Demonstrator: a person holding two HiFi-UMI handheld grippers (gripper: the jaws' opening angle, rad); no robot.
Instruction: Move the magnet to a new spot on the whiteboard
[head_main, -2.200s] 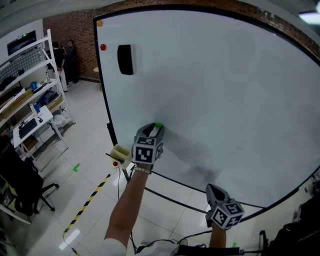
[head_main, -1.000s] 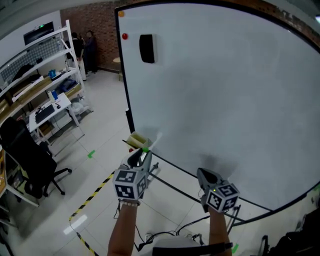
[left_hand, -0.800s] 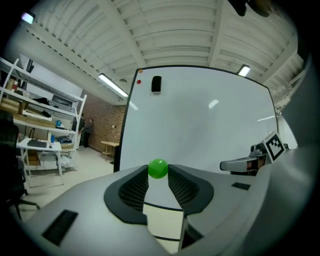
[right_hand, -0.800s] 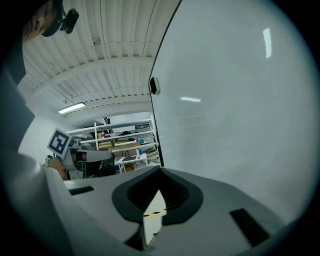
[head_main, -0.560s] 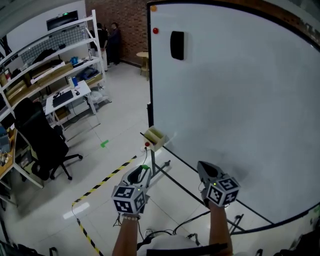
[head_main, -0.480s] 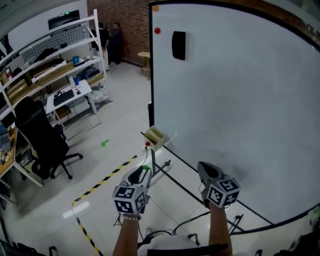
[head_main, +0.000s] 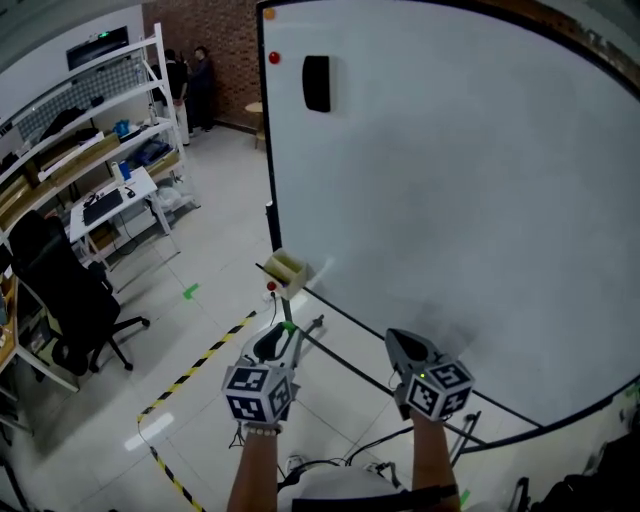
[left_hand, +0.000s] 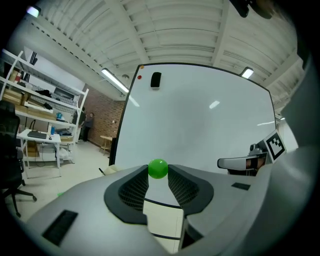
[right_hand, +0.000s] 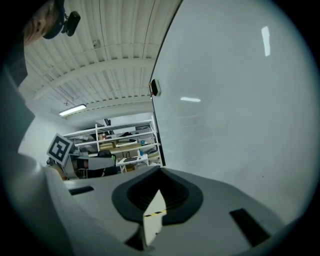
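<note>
A small green ball-shaped magnet (left_hand: 158, 168) sits pinched between the tips of my left gripper (left_hand: 158, 172), which is shut on it. In the head view that gripper (head_main: 283, 335) hangs low at the left, off the whiteboard (head_main: 450, 200) and in front of its lower left corner, with the magnet (head_main: 287, 326) a green dot at its tip. My right gripper (head_main: 398, 346) is low near the board's bottom edge, jaws together and holding nothing. In its own view the right gripper (right_hand: 160, 172) points along the whiteboard (right_hand: 240, 100).
A black eraser (head_main: 316, 83), a red magnet (head_main: 274, 58) and an orange one (head_main: 268, 14) cling to the board's top left. A yellowish tray (head_main: 285, 268) hangs at the board's lower left. Shelves (head_main: 90, 110), a desk and a black office chair (head_main: 60, 310) stand to the left.
My left gripper has drawn back from the whiteboard and sunk, the green magnet still in its jaws. The right gripper shifted only slightly. The head view has swung around.
</note>
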